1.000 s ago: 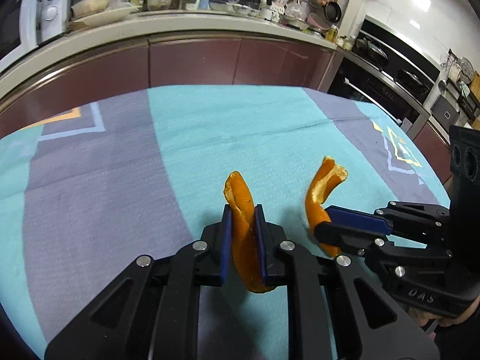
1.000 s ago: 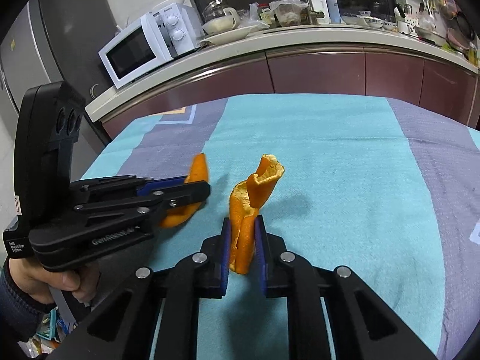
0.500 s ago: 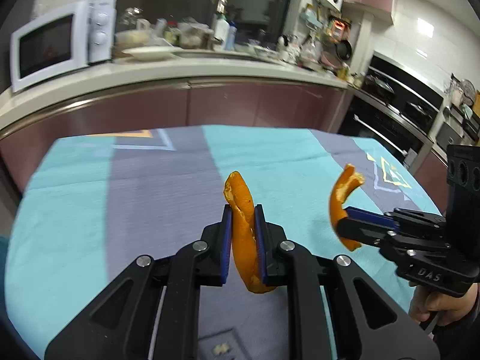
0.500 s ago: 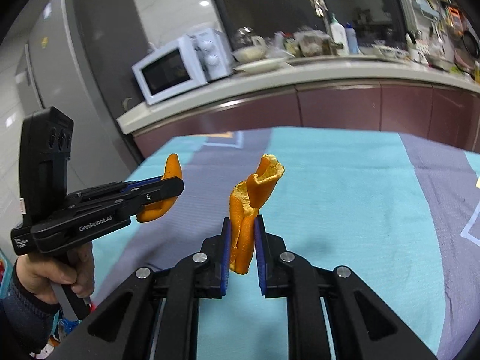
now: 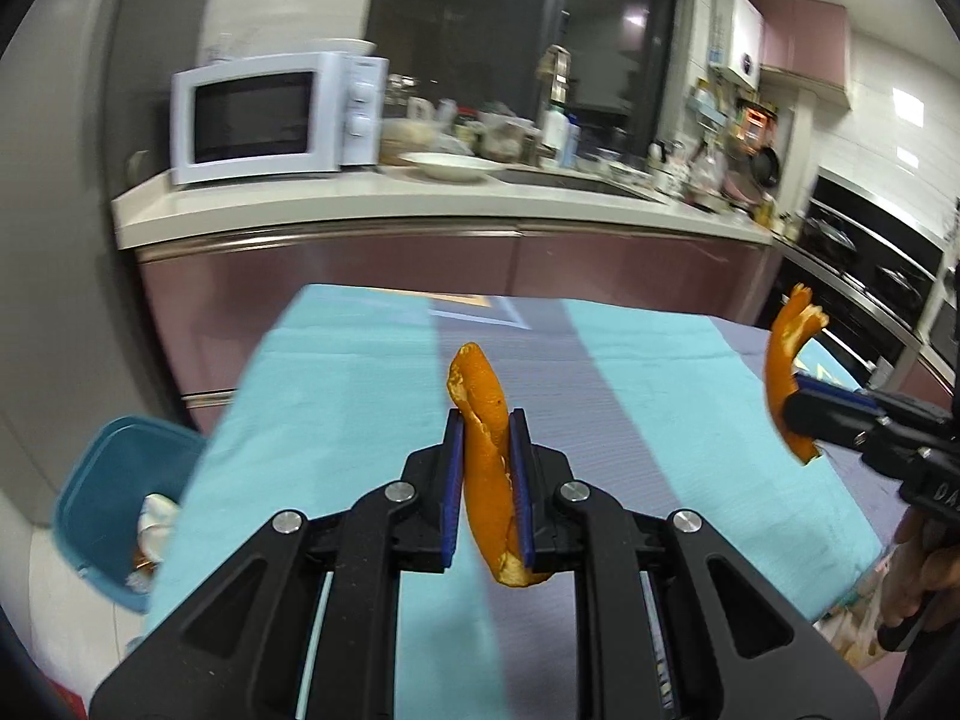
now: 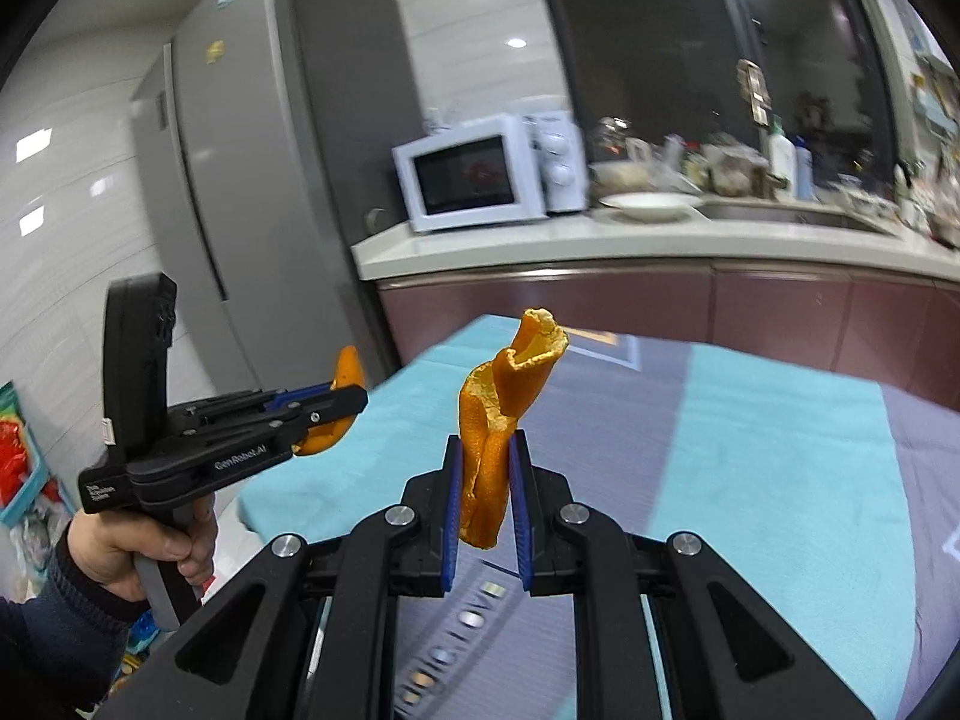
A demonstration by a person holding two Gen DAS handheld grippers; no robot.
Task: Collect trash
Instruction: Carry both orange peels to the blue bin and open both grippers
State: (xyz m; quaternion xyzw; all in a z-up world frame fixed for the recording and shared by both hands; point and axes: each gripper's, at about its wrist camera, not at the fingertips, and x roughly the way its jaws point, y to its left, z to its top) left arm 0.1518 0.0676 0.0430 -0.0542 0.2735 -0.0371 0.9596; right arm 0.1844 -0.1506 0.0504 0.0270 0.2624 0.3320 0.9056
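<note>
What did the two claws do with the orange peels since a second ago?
Both claws rose from just above the table and swung left: the left claw now looks toward the blue bin beside the table. Nothing was grabbed or dropped. The left claw still pinches its peel, the right claw its own peel.

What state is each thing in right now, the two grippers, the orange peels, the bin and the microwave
left gripper: shut on a peel, held above the table
left orange peel: pinched upright between the fingers, off the cloth
right gripper: shut on a peel, also lifted
right orange peel: clamped upright, curled at the top
blue trash bin: open, on the floor beside the table, some trash already inside
microwave: door closed
</note>
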